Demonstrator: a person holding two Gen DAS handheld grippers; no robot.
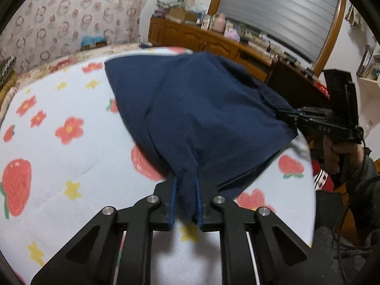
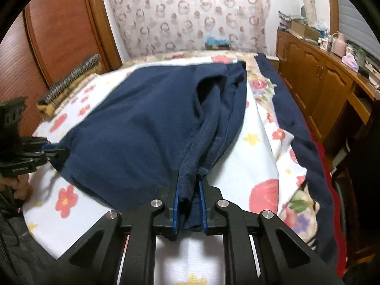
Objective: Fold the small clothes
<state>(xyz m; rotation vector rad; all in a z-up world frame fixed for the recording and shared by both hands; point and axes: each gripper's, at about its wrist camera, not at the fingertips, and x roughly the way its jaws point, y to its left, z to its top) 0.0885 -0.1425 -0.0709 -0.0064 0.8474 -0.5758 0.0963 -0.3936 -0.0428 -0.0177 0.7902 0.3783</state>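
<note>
- The left gripper was closed on a bunched corner of the navy garment, cloth filling the narrow gap between its blue pads.
- From there the garment spread over the fruit-and-flower sheet on the bed, its near edge lifted and the far part lying on the sheet.
- Between the two grips the near edge ran fairly taut, with a loose hollow further along where the layers parted.
- The right gripper was likewise closed on the other near corner, several thick folds of navy cloth gathered between its pads.
- To the right of the garment, a dark blue blanket edge ran along the bed side, apart from the garment.
- The cloth looked soft, limp and light, with a fleecy nap that should not slip from the pads; it would sag wherever unsupported.
- Judged from this, the corners were the right hold, and both would need carrying evenly or the fold would skew.
</note>
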